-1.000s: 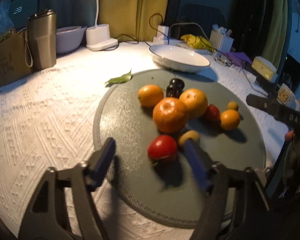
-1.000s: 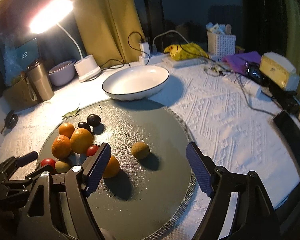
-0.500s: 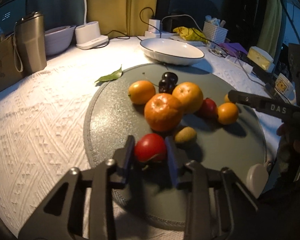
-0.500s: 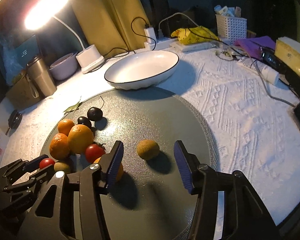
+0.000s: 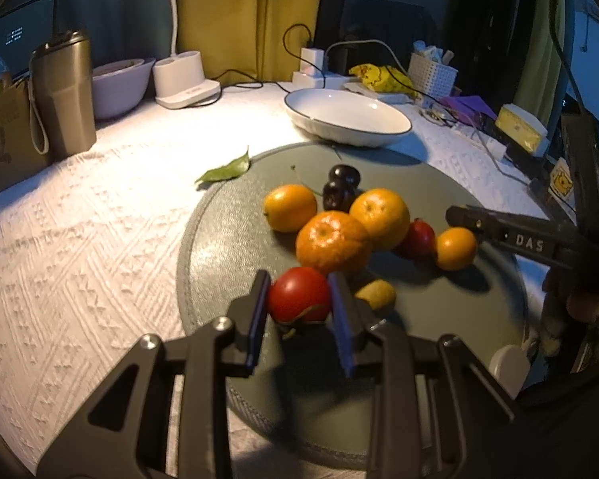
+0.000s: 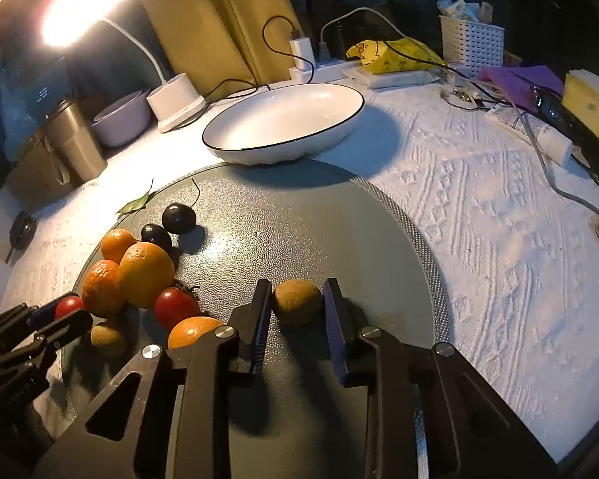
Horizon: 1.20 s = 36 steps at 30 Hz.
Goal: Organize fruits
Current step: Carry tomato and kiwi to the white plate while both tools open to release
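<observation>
A round grey mat (image 5: 227, 247) holds several oranges (image 5: 333, 241), two dark cherries (image 5: 339, 187), a second red tomato (image 5: 419, 235) and a small yellowish fruit (image 5: 375, 293). My left gripper (image 5: 297, 299) is shut on a red tomato (image 5: 299, 293) at the mat's near edge. In the right wrist view the same grip sits at lower left on the tomato (image 6: 68, 305). My right gripper (image 6: 295, 303) is closing its jaws, and both pads touch a brownish round fruit (image 6: 297, 301) lying alone mid-mat (image 6: 299, 219). An empty white bowl (image 6: 283, 119) stands just behind the mat.
A steel tumbler (image 5: 62, 95), a lilac bowl (image 5: 116, 84) and a lamp base (image 5: 183, 84) stand at the back left. A green leaf (image 5: 225, 169) lies beside the mat. Cables, a white basket (image 6: 471, 40) and a tube (image 6: 539, 135) crowd the back right.
Both grippers went from wide open to closed: the left on the red tomato, the right on the brownish fruit. The right one also moved forward and down.
</observation>
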{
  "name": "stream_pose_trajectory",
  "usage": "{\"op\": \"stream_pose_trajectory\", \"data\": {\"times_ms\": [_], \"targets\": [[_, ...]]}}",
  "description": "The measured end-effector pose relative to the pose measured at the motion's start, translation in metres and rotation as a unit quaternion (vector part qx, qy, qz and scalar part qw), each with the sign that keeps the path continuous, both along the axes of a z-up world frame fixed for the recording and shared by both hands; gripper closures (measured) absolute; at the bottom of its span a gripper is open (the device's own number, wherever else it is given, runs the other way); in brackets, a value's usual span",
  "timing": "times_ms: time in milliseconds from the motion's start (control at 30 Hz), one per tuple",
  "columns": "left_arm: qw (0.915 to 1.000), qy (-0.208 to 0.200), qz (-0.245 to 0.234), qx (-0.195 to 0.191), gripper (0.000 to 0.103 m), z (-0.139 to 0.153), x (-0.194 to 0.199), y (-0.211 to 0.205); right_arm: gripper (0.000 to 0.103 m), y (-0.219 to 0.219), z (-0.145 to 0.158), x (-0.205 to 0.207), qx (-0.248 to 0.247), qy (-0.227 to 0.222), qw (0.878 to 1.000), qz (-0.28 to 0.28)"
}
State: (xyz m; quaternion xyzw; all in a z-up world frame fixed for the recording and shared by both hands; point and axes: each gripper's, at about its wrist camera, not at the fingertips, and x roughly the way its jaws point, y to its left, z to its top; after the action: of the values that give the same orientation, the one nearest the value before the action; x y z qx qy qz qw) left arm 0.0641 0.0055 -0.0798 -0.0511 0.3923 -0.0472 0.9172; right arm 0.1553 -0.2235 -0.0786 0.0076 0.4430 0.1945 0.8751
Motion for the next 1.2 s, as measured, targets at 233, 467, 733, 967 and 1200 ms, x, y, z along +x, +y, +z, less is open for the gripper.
{"op": "stream_pose_trajectory", "data": {"times_ms": [233, 467, 733, 967, 1200], "targets": [[0.9998, -0.018, 0.003, 0.002, 0.072, 0.013, 0.005, 0.004, 0.075, -0.001, 0.01, 0.003, -0.003, -0.019, 1.0, -0.001], [0.999, -0.045, 0.003, 0.003, 0.072, 0.029, 0.019, 0.009, 0.075, -0.001, 0.022, 0.012, -0.004, -0.042, 0.999, 0.001], [0.9974, -0.071, 0.0, -0.004, 0.072, 0.045, 0.05, 0.008, 0.075, 0.0, 0.032, 0.027, -0.01, -0.066, 0.998, 0.006], [0.9968, -0.078, -0.011, -0.011, 0.072, 0.047, 0.076, 0.005, 0.075, 0.005, 0.039, 0.045, -0.017, -0.091, 0.996, 0.015], [0.9954, -0.087, -0.037, -0.012, 0.072, 0.05, 0.105, -0.004, 0.075, 0.013, 0.044, 0.068, -0.021, -0.111, 0.993, 0.024]]}}
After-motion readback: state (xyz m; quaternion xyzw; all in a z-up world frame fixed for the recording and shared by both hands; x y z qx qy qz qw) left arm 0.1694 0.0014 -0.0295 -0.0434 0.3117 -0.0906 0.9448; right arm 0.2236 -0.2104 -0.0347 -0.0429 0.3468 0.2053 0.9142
